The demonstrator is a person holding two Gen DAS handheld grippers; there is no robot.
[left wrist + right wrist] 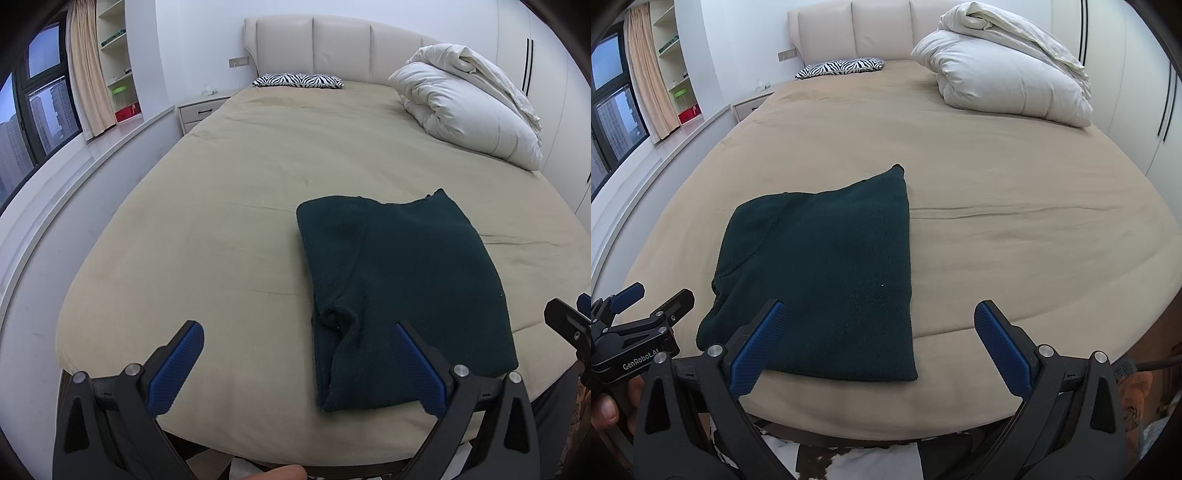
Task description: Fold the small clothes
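Observation:
A dark green knit garment [402, 288] lies folded into a rectangle on the beige bed sheet [221, 221], near the front edge. It also shows in the right wrist view [827, 284]. My left gripper [297, 363] is open and empty, held above the bed's front edge, its right pad over the garment's near left corner. My right gripper [877, 345] is open and empty, held just in front of the garment's near edge. The left gripper also shows at the left edge of the right wrist view [650, 299].
A folded white duvet [469, 103] lies at the bed's far right. A zebra-print pillow [297, 80] sits by the headboard [332, 44]. A nightstand [201, 109], a window ledge [74, 166] and shelves stand to the left. White wardrobe doors [1126, 92] stand to the right.

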